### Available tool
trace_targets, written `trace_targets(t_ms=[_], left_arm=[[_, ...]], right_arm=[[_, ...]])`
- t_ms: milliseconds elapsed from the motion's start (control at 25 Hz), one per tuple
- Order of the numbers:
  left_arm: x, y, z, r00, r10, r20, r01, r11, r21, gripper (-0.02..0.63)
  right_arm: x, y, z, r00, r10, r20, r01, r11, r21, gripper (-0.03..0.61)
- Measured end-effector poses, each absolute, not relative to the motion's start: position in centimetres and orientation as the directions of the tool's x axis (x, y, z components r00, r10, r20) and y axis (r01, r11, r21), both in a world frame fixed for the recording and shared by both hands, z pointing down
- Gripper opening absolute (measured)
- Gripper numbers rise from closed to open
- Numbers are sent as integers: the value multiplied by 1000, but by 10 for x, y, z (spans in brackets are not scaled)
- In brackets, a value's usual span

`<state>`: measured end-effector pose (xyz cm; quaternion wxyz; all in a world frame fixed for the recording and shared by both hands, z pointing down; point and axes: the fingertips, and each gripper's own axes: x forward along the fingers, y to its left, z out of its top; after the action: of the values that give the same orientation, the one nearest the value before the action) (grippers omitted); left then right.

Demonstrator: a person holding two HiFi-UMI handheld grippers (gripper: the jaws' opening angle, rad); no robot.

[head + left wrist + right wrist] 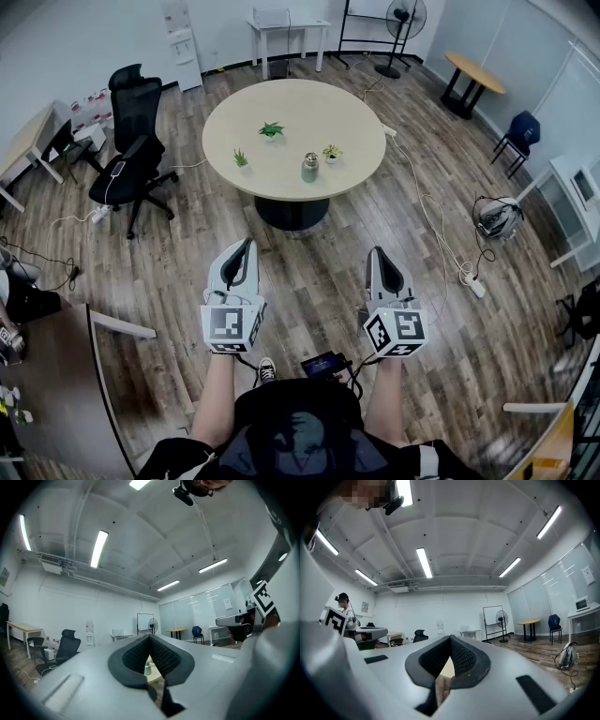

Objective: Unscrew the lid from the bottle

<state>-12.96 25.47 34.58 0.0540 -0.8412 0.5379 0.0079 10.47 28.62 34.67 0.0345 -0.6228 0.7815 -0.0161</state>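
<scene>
Right now I hold both grippers level over the wooden floor (319, 281), near me and well apart from the round table (281, 98). My left gripper (246, 248) has its jaws pressed together on nothing, and so does my right gripper (380, 255). The bottle (310, 168) stands upright on the table's near part, lid (310, 157) on, between two small plants (241, 158).

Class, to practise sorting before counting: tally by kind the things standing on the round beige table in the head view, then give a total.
Small green potted plants: 3
Grey-green cylindrical bottle: 1
Total: 4
</scene>
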Motion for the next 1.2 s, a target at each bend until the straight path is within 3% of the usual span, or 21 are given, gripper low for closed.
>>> trace_targets(t_ms=[1200], left_arm=[[-103, 269, 348, 380, -924, -45, -921, -373, -112, 2]], right_arm=[[134, 295, 353, -242, -969, -49, -967, 245, -72, 3]])
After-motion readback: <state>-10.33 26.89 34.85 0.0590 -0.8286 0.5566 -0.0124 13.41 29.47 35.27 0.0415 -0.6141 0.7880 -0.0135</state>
